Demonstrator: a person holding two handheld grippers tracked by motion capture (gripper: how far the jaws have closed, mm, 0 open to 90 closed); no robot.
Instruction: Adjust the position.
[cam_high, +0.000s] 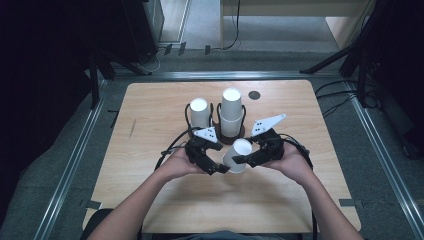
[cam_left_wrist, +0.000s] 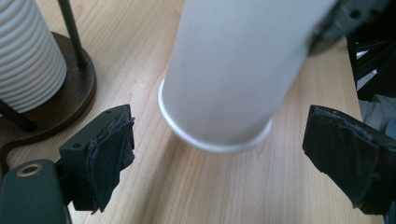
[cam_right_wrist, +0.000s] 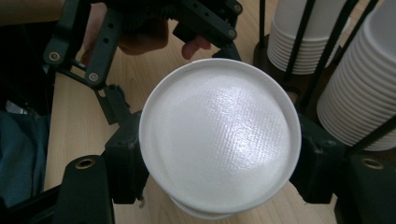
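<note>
Right gripper is clamped on a single white paper cup, one jaw on each side of the cup wall, as the right gripper view shows with the cup's closed base facing the camera between the two black jaws. Left gripper stands wide open: in the left gripper view its two padded jaws flank the cup's rolled rim with clear gaps on both sides, touching nothing.

Cup orientation: inverted and tilted, base up, rim toward the wooden table and toward the left gripper. In the high view the long axis runs roughly from 1 o'clock (base) to 7 o'clock (rim). The cup sits just beside the left gripper at its 2 o'clock, and at the right gripper's 9 o'clock.

Judgement: the right hand carries the cup alone, and the left gripper is free to withdraw.

Outward from the cup: the tall cup stack in a dark wire holder stands at 12 o'clock, near; a second, shorter cup stack stands at 11 o'clock.
</note>
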